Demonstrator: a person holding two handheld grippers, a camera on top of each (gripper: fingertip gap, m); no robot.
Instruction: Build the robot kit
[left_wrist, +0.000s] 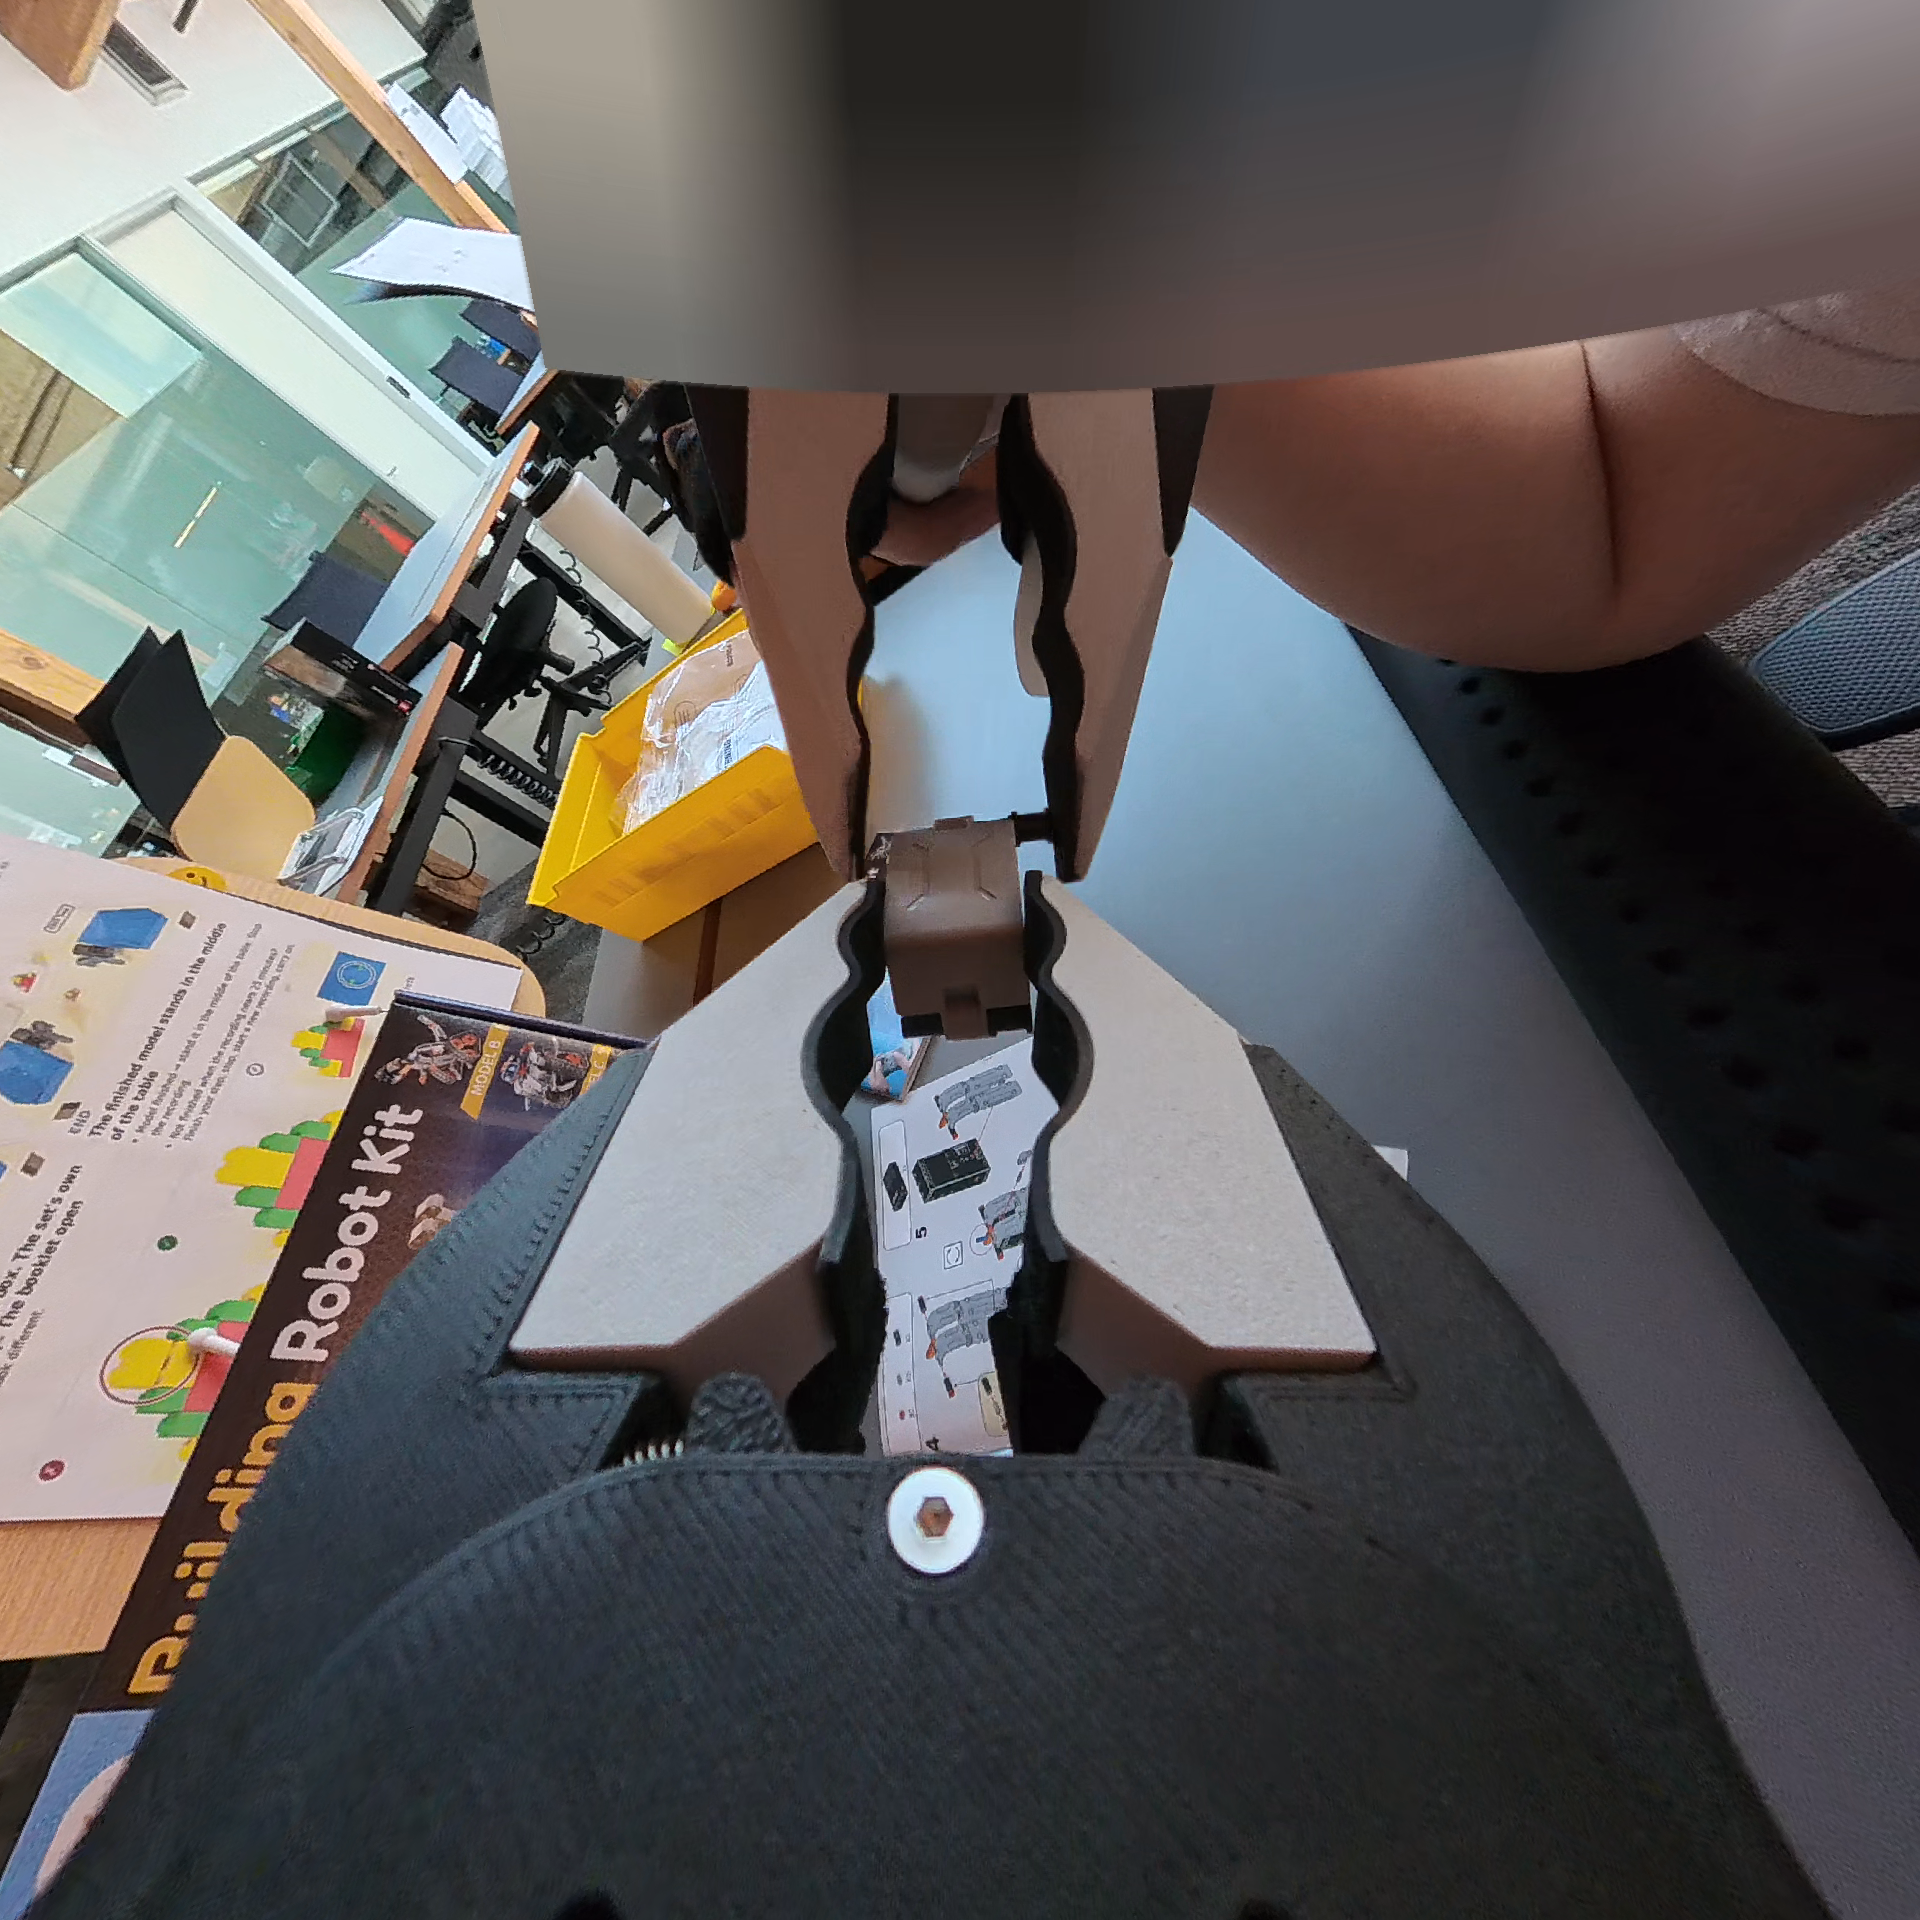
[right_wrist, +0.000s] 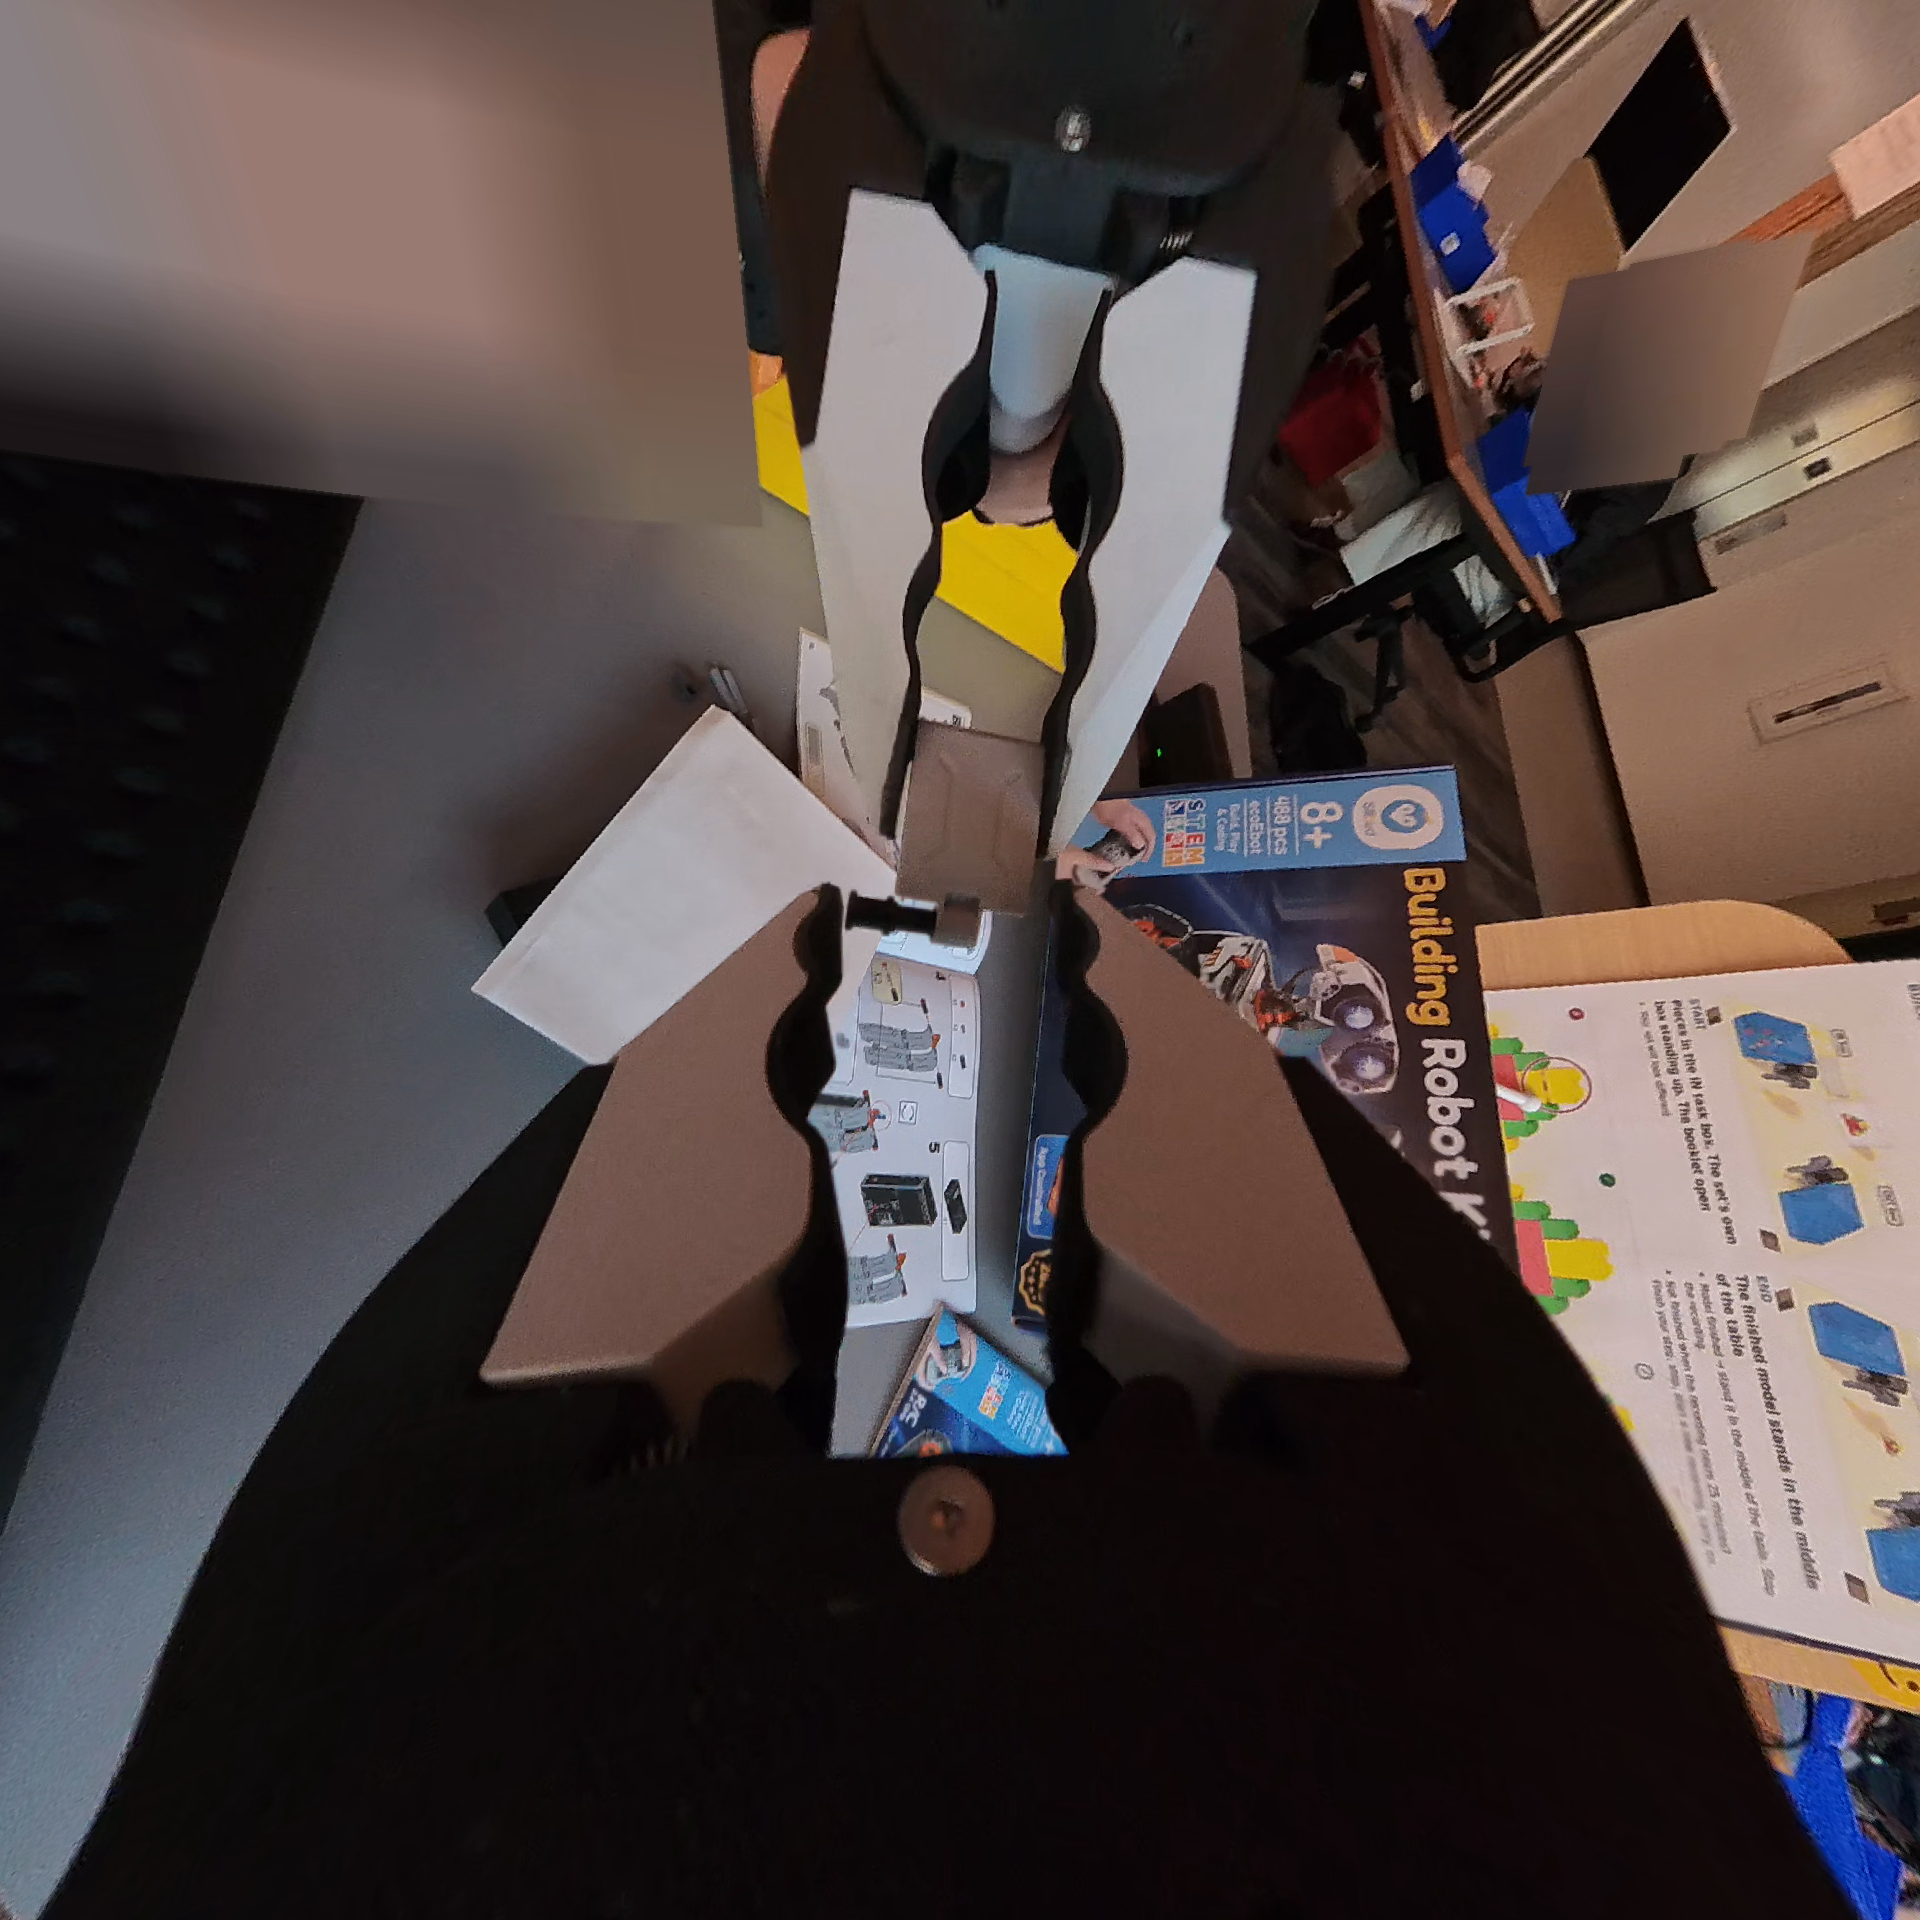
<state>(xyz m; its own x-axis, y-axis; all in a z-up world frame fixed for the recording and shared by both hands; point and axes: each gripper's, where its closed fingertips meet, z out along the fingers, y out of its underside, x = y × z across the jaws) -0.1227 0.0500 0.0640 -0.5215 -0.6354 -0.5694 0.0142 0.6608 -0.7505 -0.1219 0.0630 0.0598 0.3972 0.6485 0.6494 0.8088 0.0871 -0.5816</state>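
My left gripper (left_wrist: 948, 894) is shut on a grey-brown block part (left_wrist: 951, 935) and holds it above the grey table (left_wrist: 1299, 883). My right gripper (left_wrist: 961, 857) faces it from the other side, its tips astride the block's end. A short black pin (left_wrist: 1029, 821) sticks out of the block with its head against one right finger; the other right finger lies at the block's opposite corner. In the right wrist view, the right gripper (right_wrist: 948, 904) has the pin (right_wrist: 883, 914) against its left finger, and the left gripper (right_wrist: 971, 831) grips the block (right_wrist: 971, 821) from above.
Under the grippers lies an open instruction booklet (right_wrist: 904, 1101). A dark robot-kit box (right_wrist: 1299, 987) and a printed sheet (right_wrist: 1683, 1247) lie beside it. There is also a white folded sheet (right_wrist: 675, 883), a yellow bin (left_wrist: 665, 821), a black perforated mat (left_wrist: 1662, 935) and a person's arm (left_wrist: 1455, 499). The tips of both grippers are at nearly the same place.
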